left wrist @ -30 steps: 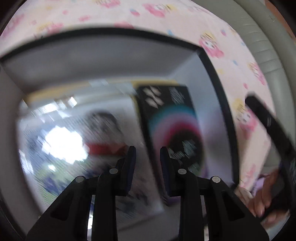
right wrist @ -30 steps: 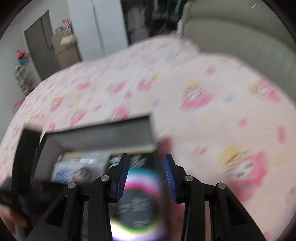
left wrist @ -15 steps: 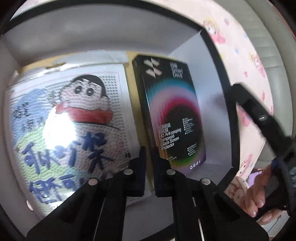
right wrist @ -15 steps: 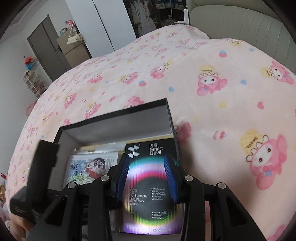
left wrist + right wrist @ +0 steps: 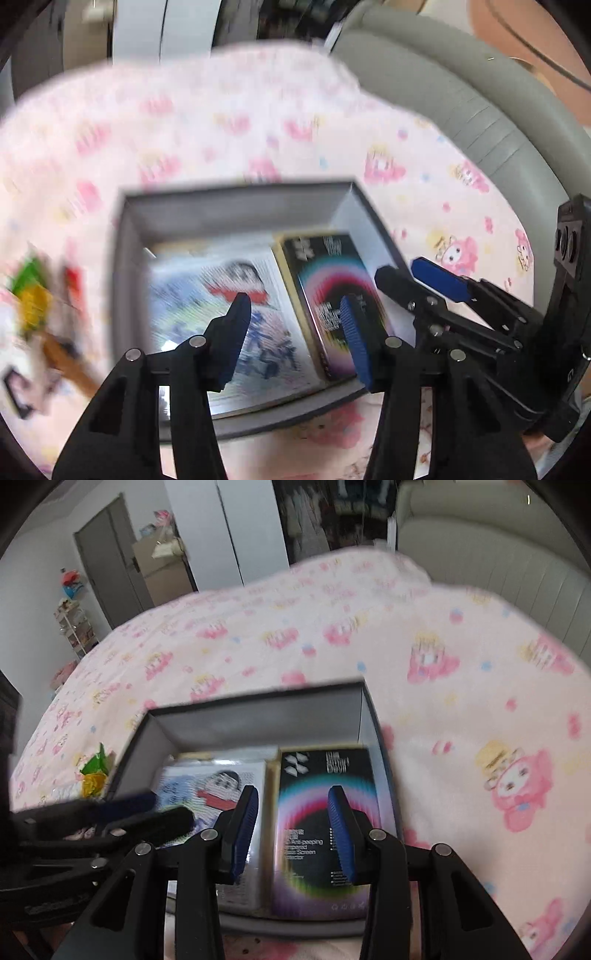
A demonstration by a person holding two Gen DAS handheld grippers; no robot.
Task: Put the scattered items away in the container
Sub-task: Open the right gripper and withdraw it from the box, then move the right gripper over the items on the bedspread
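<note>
A grey open box (image 5: 229,210) (image 5: 258,716) sits on the pink bedspread. Inside lie a cartoon picture pack (image 5: 207,295) (image 5: 218,782) on the left and a black rainbow screen-protector box (image 5: 325,284) (image 5: 317,797) on the right. My left gripper (image 5: 295,317) is open and empty, above the box's near side. My right gripper (image 5: 291,812) is open and empty, above the black box; it also shows in the left wrist view (image 5: 417,273). A green and yellow packet (image 5: 29,291) (image 5: 94,771) lies on the bedspread left of the box.
The pink cartoon bedspread (image 5: 461,709) spreads all round the box. A grey padded headboard (image 5: 461,99) runs along the right. A brown stick-like item (image 5: 66,362) lies at the left, blurred. Doors and shelves (image 5: 110,572) stand beyond the bed.
Both grippers have pulled back and up from the box. My left gripper has opened from nearly shut. My right gripper has let go of the black box, which now lies in the box.
</note>
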